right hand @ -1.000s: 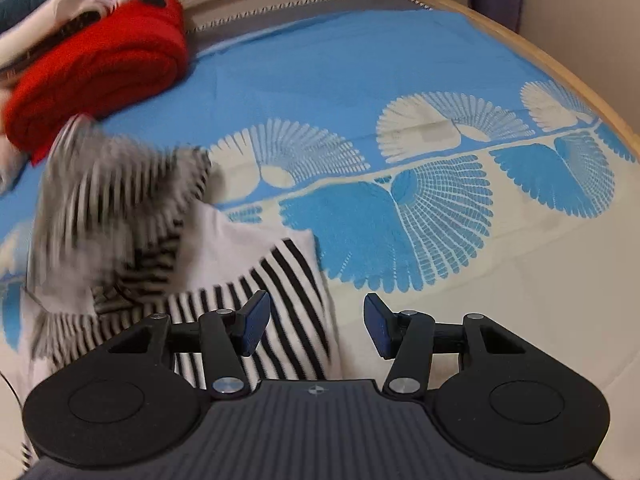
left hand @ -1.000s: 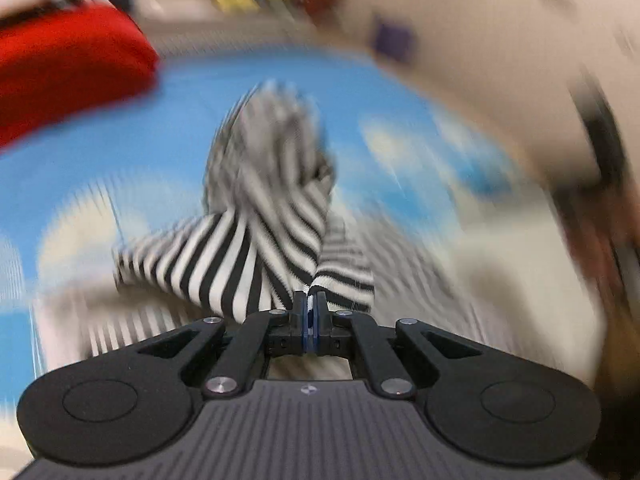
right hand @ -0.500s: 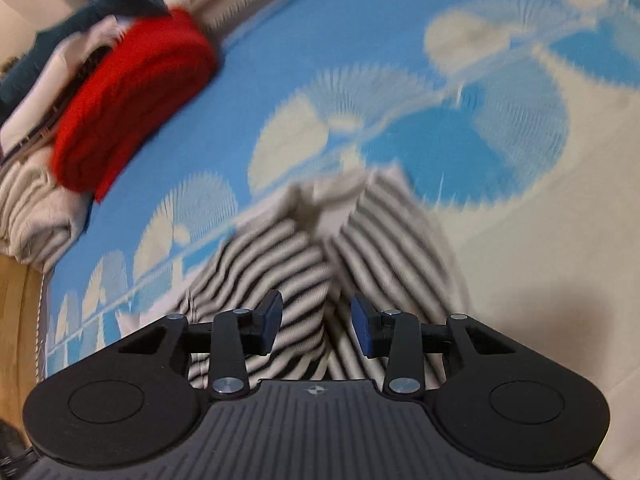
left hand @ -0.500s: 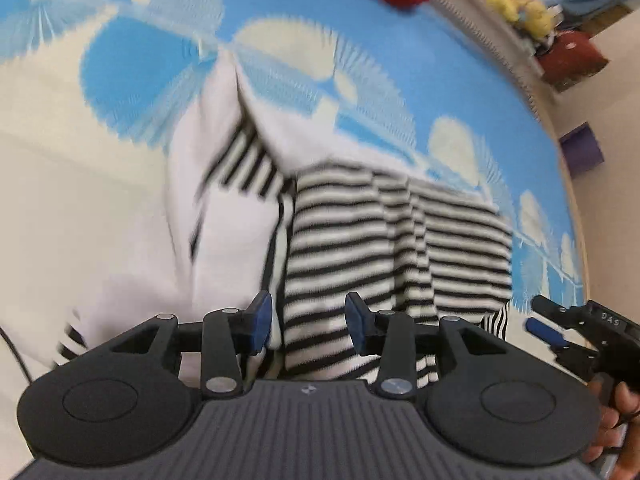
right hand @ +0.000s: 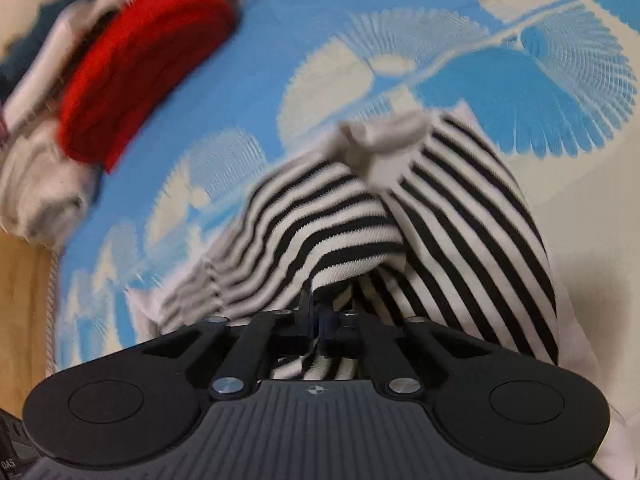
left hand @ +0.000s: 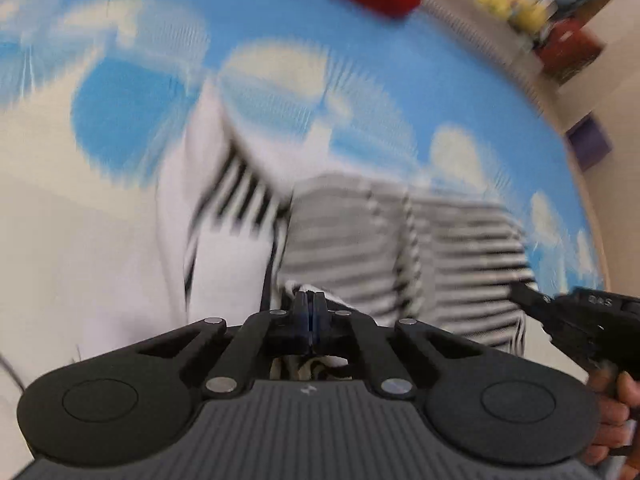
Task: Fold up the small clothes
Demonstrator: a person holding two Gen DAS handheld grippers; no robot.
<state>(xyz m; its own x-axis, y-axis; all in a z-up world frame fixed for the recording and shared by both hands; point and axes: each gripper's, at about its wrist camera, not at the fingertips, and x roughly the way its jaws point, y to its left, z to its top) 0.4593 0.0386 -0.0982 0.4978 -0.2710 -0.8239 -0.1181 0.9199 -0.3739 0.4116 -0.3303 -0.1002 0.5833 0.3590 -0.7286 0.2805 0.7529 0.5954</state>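
A small black-and-white striped garment (left hand: 400, 240) with white panels lies crumpled on a blue-and-cream patterned cover. In the left wrist view my left gripper (left hand: 308, 306) is closing on its near edge, pads pressed together with striped cloth pinched between them. In the right wrist view the same garment (right hand: 460, 220) bulges up in folds. There my right gripper (right hand: 316, 316) is closing on a striped fold, cloth caught between the pads. The right gripper (left hand: 524, 294) also shows at the garment's right corner in the left wrist view, held by a hand (left hand: 616, 420).
A folded red cloth (right hand: 140, 60) lies at the back left on a pile of folded clothes (right hand: 40, 184). The patterned cover (right hand: 520, 64) stretches far behind the garment. A wooden edge (right hand: 24, 300) runs along the left. Yellow toys (left hand: 508, 4) and a purple box (left hand: 588, 148) lie beyond.
A second ago the left gripper held the garment up, then let it go. Both grippers hung open over the garment half a second ago and have now sunk and shut on its near edge.
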